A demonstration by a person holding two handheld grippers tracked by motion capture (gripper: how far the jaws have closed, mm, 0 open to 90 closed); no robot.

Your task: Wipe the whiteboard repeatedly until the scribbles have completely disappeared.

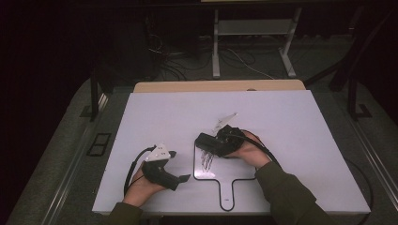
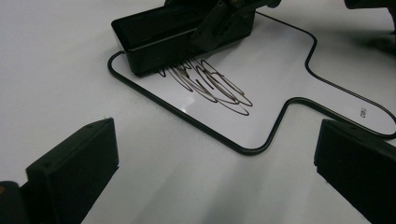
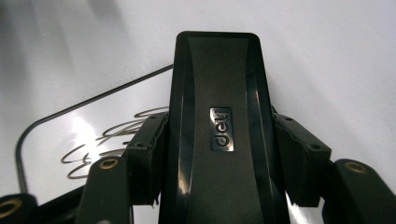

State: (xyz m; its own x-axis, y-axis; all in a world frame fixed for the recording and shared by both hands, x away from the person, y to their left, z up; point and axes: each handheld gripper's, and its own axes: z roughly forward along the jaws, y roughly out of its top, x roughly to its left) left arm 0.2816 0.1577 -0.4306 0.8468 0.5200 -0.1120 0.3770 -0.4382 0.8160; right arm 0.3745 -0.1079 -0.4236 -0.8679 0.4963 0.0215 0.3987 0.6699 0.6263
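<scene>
The right gripper clamps its jaws on a glossy black plastic eraser, pressed onto the scribbles of a paddle-shaped whiteboard near the front edge of a smooth white worktop. The left gripper, jaws wide, rests just beside the board, bare surface around it.

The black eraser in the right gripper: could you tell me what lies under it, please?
Under the eraser lies the small whiteboard, with dark scribbles running out from beneath its edge. Whatever marks continue under the eraser are covered. The right gripper clamps its sides.
</scene>
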